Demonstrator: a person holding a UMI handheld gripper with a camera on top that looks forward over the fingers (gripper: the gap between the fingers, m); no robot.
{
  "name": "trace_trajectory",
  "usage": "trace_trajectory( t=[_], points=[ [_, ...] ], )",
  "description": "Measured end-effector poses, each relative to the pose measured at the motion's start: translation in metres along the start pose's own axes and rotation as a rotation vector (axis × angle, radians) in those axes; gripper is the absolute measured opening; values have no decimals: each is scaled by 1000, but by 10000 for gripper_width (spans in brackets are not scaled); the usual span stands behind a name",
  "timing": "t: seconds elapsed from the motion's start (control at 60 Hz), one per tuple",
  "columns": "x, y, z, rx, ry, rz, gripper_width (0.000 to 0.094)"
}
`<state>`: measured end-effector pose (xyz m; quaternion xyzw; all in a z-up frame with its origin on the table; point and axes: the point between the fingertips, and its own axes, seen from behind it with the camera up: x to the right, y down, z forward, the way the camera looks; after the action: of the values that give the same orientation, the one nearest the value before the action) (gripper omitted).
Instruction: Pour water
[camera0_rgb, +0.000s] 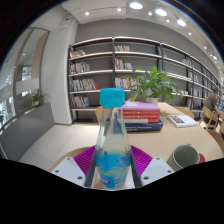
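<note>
Clear plastic, blue cap: the water bottle (112, 140) stands upright between the 2 fingers, long axis vertical, cap pointing straight up. We see only 1 view, the gripper view.

Gripper (112, 168): both magenta pads (84, 160) sit against the lower sides of the bottle, 1 on each side, with no gap that we can make out. We record the fingers as clamped on the bottle.

Label: a pale blue band wraps the lower body of the bottle. Its print is too small for us to read; no brand can be made out.

Surroundings: a pale wooden table (60, 140) lies under and beyond the fingers. Beyond the bottle, on the table, is a stack of books (143, 114) with a red cover on top; spine text unreadable. A leafy potted plant (155, 84) rises behind the stack. An open magazine (182, 120) lies flat to the right of the stack. A dull green cup (185, 157) stands near the right finger, apart from the bottle.

Background: bookshelves (120, 65) span the far wall; titles illegible.

Hidden: the bottle's base is cut off below the fingers. The cup's lower part is also out of sight.
</note>
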<state>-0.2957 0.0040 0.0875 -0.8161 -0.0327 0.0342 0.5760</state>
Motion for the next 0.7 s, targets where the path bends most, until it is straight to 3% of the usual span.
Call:
trace_trajectory(
  t=[0.25,0.45,0.7],
  points=[
    [-13,-10,-8,138,-93,49,353],
    [-16,-17,-7,152,-157,131,353],
    [11,-72,-32,140,-247,627,354]
  ],
)
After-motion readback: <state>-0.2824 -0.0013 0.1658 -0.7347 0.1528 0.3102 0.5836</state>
